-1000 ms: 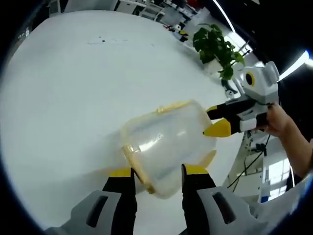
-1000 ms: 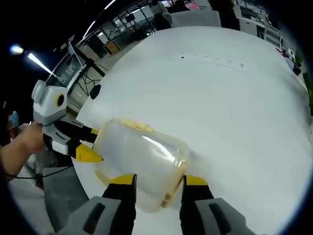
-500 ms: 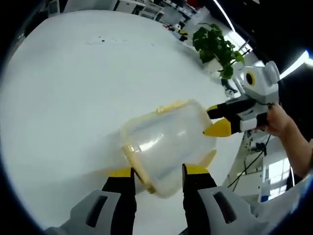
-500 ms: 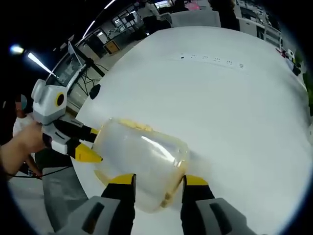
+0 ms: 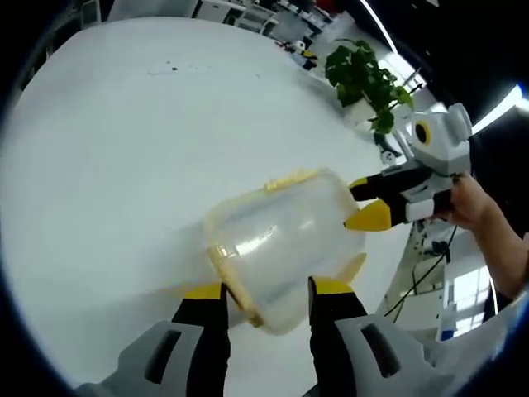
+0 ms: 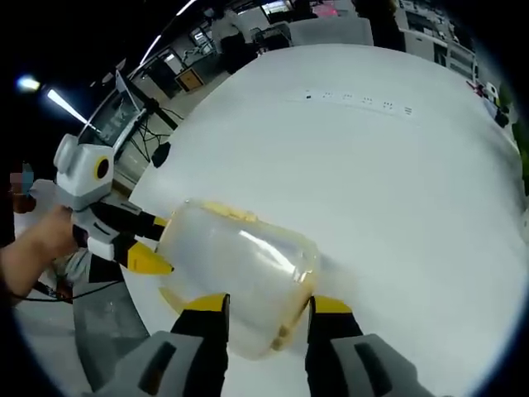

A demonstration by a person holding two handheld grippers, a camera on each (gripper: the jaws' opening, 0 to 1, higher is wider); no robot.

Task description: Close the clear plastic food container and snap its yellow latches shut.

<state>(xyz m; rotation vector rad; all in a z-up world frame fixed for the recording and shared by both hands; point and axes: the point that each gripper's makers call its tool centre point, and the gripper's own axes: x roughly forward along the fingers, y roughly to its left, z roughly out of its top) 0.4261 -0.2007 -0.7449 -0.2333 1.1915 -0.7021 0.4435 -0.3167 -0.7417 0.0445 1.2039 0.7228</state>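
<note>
Pressing step judged in hand: container [image 5: 285, 240] on white table [image 5: 107, 149], clamped endwise between left gripper [image 5: 263, 291] and right gripper [image 6: 259, 304], jaws of each parted astride an end. Yellow latch [image 5: 227, 277] seating unverifiable. Next: squeeze required at latch edge.

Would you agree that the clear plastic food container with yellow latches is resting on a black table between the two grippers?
Not quite: the table is white, not black, as the left gripper view shows. The clear plastic food container with yellow latches does rest on it between the left gripper and right gripper.
</note>
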